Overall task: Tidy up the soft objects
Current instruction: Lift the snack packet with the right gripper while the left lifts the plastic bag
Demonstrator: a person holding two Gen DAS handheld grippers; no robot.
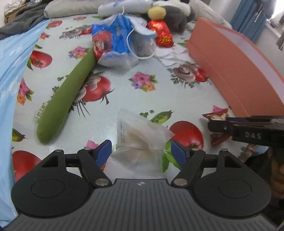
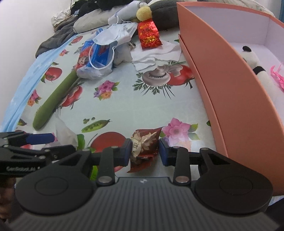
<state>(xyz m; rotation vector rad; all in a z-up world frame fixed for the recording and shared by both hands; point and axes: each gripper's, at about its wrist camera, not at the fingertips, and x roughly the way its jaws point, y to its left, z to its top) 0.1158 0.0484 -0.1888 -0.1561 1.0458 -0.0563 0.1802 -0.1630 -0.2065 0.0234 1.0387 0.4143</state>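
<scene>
My left gripper (image 1: 141,152) is open around a clear plastic packet (image 1: 140,136) with a pale pad inside, lying on the fruit-print tablecloth (image 1: 124,88). My right gripper (image 2: 145,151) is open, its jaws on either side of a brown and gold foil packet (image 2: 143,144); the left pad touches it. That packet also shows in the left wrist view (image 1: 217,124). An orange box (image 2: 230,88) stands at the right and holds a panda plush (image 2: 255,65) and a pink item (image 2: 277,76).
A long green soft cucumber (image 1: 67,92) lies at the left. A blue printed bag (image 1: 113,40) with a face mask (image 2: 115,33), a red foil packet (image 1: 161,33), white tissue (image 2: 154,55), a yellow pom-pom plush (image 1: 157,12) and grey cushions lie at the back.
</scene>
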